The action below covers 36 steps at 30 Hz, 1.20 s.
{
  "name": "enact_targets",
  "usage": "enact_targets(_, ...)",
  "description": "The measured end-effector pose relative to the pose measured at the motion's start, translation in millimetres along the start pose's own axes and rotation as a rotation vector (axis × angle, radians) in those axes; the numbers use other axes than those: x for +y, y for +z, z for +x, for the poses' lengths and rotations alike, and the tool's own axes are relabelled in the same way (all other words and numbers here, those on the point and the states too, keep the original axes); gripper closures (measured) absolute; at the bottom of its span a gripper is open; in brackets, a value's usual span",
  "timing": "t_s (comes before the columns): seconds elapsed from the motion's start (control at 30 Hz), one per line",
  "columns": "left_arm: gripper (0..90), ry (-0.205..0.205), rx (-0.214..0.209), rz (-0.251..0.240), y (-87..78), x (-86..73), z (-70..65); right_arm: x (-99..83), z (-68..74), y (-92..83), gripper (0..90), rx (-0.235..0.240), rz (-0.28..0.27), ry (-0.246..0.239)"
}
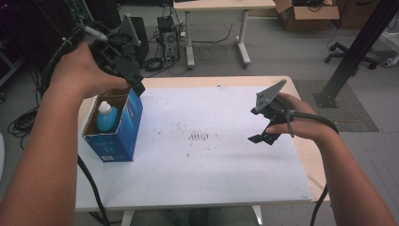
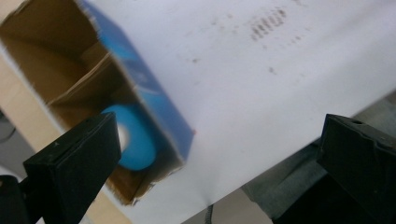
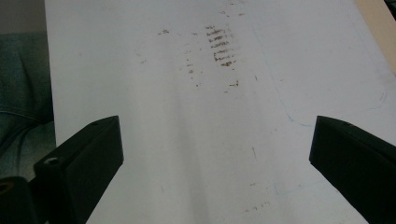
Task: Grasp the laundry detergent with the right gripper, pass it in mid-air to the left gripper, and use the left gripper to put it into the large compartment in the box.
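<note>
The white table [image 1: 211, 155] carries a blue carton [image 1: 123, 132] at its left edge, the blue bottle [image 1: 106, 118] upright inside. The left gripper [image 1: 134, 80] hangs just above it, jaws spread and empty — the nearer hand by far. The right gripper [image 1: 266, 136] (also wide, holding nothing) waits well apart. The left gripper view peers down onto the bottle's top [image 2: 135, 142].

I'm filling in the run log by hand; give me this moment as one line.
left gripper: open, above blue box | bottle: upright in box | right gripper: open, over white table
</note>
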<state>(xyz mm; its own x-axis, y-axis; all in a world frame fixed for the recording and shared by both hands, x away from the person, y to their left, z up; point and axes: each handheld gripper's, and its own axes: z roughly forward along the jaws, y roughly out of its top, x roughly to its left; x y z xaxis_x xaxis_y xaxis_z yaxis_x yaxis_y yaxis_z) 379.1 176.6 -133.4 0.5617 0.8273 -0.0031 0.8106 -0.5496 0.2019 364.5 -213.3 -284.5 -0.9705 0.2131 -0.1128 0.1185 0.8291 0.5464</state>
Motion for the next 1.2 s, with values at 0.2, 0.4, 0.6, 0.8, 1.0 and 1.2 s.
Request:
enact_targets(0.2,0.2,0.169,-0.027,0.017,-1.1,6.4,-22.2,5.4,-0.7,-3.2,2.9,-0.003,0.02,-0.009)
enact_targets(0.4,0.2,0.347,-0.046,0.036,8.5,8.5,-45.7,11.1,3.4,-3.5,3.0,0.005,0.031,-0.021)
enact_targets(0.6,0.2,0.467,-0.059,0.056,22.9,7.5,-61.2,15.2,8.1,-3.8,3.0,0.007,0.053,-0.032)
enact_targets(0.8,0.2,0.577,-0.084,0.101,50.7,9.6,-73.6,18.8,12.1,-1.8,3.0,0.024,0.088,-0.045)
enact_targets(1.0,0.2,0.681,-0.094,0.164,77.8,10.8,-84.1,22.7,12.1,4.1,3.0,0.045,0.129,-0.062)
enact_targets(1.2,0.2,0.737,-0.103,0.202,97.8,13.7,-89.1,24.1,6.3,13.6,3.2,0.078,0.182,-0.069)
